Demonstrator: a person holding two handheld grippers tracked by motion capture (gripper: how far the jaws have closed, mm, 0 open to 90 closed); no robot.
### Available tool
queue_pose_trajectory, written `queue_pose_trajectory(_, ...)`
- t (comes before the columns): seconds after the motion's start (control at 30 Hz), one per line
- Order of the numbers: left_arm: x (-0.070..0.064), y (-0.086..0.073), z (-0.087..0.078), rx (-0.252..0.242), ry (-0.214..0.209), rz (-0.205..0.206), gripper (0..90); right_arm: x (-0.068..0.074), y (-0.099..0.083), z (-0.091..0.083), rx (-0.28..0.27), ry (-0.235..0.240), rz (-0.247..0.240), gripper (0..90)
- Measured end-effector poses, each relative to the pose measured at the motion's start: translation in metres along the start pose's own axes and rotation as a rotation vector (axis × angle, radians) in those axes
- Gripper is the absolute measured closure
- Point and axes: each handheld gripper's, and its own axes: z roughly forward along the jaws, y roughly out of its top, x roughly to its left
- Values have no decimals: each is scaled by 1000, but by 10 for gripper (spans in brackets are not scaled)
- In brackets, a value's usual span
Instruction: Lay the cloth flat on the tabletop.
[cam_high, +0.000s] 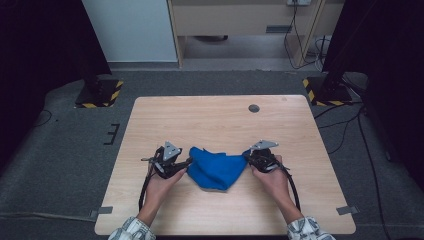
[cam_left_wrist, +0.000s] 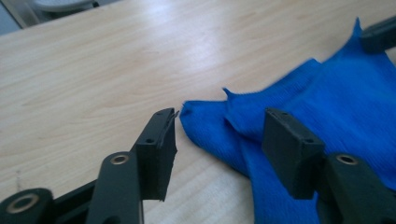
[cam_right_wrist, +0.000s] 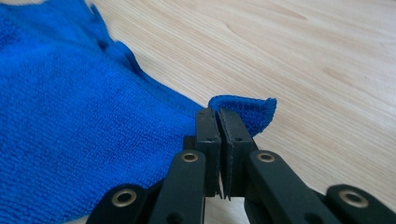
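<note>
The blue microfibre cloth (cam_high: 216, 167) lies crumpled on the wooden table (cam_high: 220, 120), between both grippers. The right gripper (cam_right_wrist: 219, 122) pinches one corner to anchor it, while the left gripper (cam_left_wrist: 219, 135), jaws spread, straddles the opposite corner, apparently ready to grasp it.

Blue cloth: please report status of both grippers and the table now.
Left gripper open, jaws astride a cloth corner. Right gripper shut on the blue cloth at its other corner. Cloth rumpled on the table; nothing in the way.
</note>
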Motion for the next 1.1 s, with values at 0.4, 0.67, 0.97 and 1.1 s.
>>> queue_pose_trajectory(0.4,-15,-6,12,107,-100,44,562,-10,0,-4,12,-61,10,879)
queue_pose_trajectory(0.67,-12,-6,12,95,-86,45,561,-23,-2,-11,12,-103,44,878)
queue_pose_trajectory(0.97,-10,10,17,7,-81,11,558,-34,-8,-12,40,-118,73,876)
queue_pose_trajectory(1.1,-18,16,24,10,-84,51,560,-36,-8,-12,37,-111,79,874)
